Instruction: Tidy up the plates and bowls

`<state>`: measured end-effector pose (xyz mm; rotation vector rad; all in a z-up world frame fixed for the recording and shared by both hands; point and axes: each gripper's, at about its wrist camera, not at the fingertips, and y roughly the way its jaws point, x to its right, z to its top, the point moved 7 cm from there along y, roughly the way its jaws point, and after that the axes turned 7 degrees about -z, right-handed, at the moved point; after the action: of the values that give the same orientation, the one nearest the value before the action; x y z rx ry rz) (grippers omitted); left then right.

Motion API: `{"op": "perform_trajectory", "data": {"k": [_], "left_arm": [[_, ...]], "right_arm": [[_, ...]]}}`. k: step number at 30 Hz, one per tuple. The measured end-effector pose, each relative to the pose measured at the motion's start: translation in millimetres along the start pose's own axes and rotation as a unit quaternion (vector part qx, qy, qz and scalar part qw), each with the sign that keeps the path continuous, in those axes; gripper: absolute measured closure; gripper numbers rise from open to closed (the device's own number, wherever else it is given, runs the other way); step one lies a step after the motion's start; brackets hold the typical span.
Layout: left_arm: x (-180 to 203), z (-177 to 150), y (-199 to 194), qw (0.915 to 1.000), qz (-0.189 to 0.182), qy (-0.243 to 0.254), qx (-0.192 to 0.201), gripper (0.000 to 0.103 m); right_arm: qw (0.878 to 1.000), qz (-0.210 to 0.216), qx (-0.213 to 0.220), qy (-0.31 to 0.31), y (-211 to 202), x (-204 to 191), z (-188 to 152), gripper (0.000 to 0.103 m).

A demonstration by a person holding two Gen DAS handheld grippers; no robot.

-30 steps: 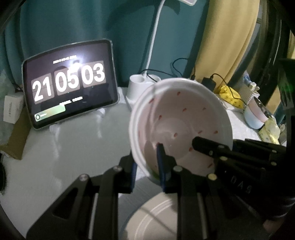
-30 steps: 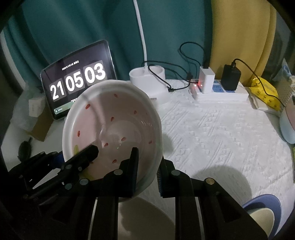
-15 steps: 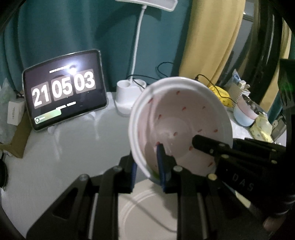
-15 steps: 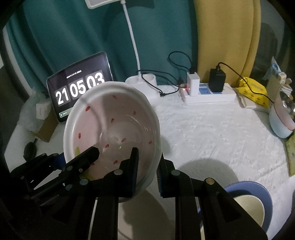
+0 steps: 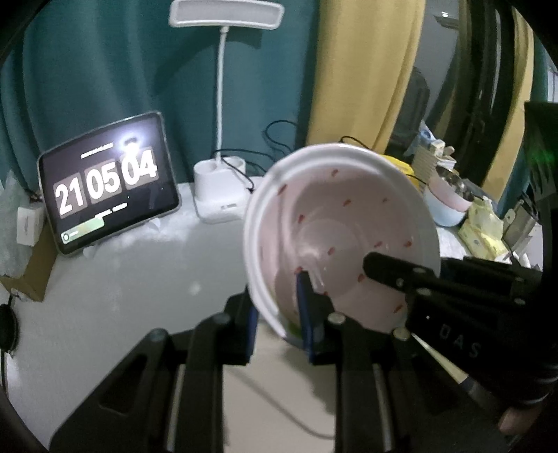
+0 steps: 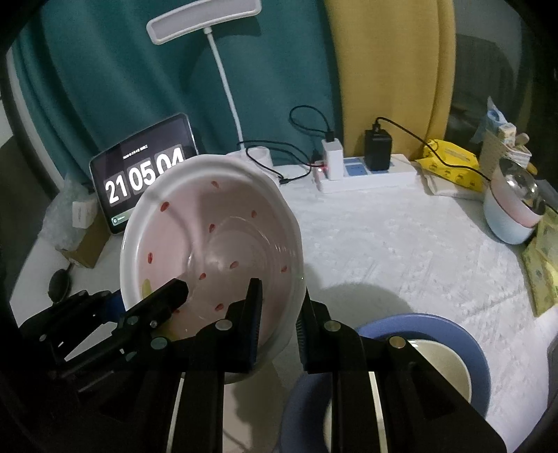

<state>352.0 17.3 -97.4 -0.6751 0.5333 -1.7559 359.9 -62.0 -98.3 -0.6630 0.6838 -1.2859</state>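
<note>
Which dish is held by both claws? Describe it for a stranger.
Start at the clock tablet by the teal curtain. In front of it, lifted off the table, is a white bowl. Unlike the blue bowl below, it has red flecks inside.

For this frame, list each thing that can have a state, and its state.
White bowl with red specks: lifted, tilted, rim gripped from both sides.
Left gripper: shut on the bowl's rim.
Right gripper: shut on the bowl's rim.
Tablet clock: on, 21:05:04.
Desk lamp: unlit.
Power strip: red light on.
</note>
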Motion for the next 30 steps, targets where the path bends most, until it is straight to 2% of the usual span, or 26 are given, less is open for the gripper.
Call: {"op": "perform_trajectory", "data": {"k": [19, 30], "left_arm": [[69, -12, 10, 0.9985, -0.019, 0.047, -0.017, 0.081], [97, -23, 16, 0.9973, -0.026, 0.061, -0.03, 0.081]], "right_arm": [[0.999, -0.016, 0.005, 0.032, -23, 65, -26, 0.084], [0.999, -0.02, 0.004, 0.049, -31, 92, -41, 0.084]]}}
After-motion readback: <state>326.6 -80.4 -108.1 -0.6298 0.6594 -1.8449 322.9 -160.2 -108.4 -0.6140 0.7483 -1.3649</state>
